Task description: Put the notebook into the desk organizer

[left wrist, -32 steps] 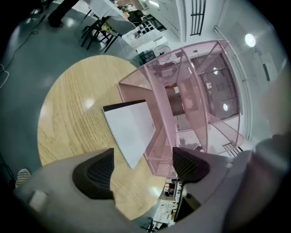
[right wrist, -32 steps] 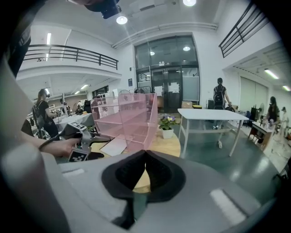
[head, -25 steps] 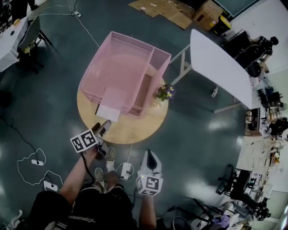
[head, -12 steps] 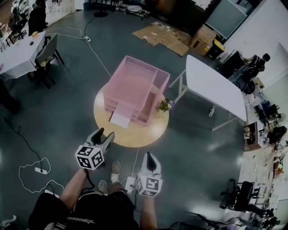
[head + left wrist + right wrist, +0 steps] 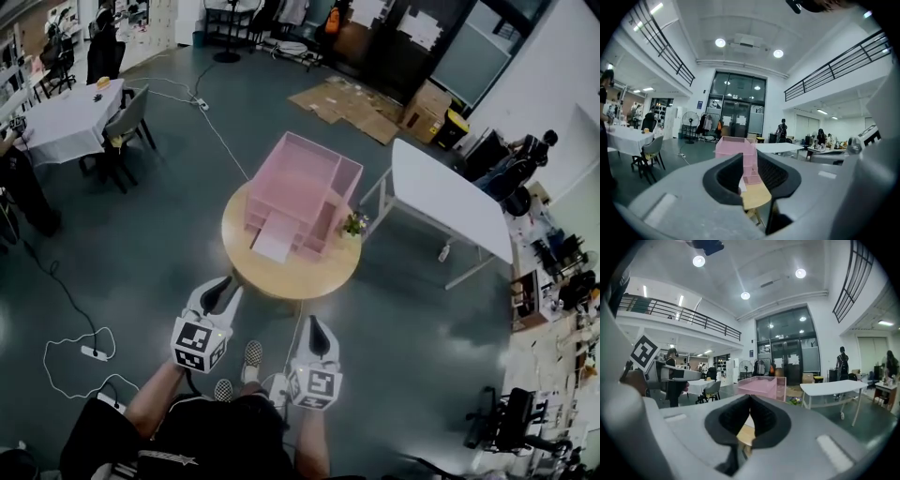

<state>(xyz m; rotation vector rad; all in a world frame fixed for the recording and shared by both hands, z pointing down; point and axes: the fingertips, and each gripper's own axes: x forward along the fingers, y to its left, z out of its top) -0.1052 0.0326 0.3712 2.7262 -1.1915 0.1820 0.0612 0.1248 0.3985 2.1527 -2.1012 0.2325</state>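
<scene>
On the round worktop (image 5: 314,277): a pink organizer (image 5: 305,178) stands here. The notebook (image 5: 274,246) lies in its low front tray, its near end sticking out of the organizer's front.
Head view alone: it shows the left gripper (image 5: 223,291) and right gripper (image 5: 315,328) together and the notebook's pale cover. It also shows flowers (image 5: 354,225) just beside the organizer's right front corner and a white table (image 5: 450,202) to the organizer's right.
Left gripper view alone: a narrow gap shows between its fingers (image 5: 726,176). The organizer and a slice of worktop show through the gap, far behind it.
Right gripper view alone: its fingers (image 5: 764,420) meet at the tips. The organizer rises behind them, and the left gripper's marker cube (image 5: 645,352) shows at the left edge.
Notebook and fingers: the notebook is well apart from both pairs, on the organizer's near side, and neither pair touches it.
Left fingers: they have just been closing. They are now only slightly apart, with nothing between them.
Right fingers: they are closed tip to tip and empty.
Hands: bare forearms (image 5: 155,398) reach up from the bottom edge. Both grippers are held out close to level and aimed at the organizer. They hang over the floor (image 5: 141,244), short of the worktop's near rim, the left one a little nearer the organizer.
</scene>
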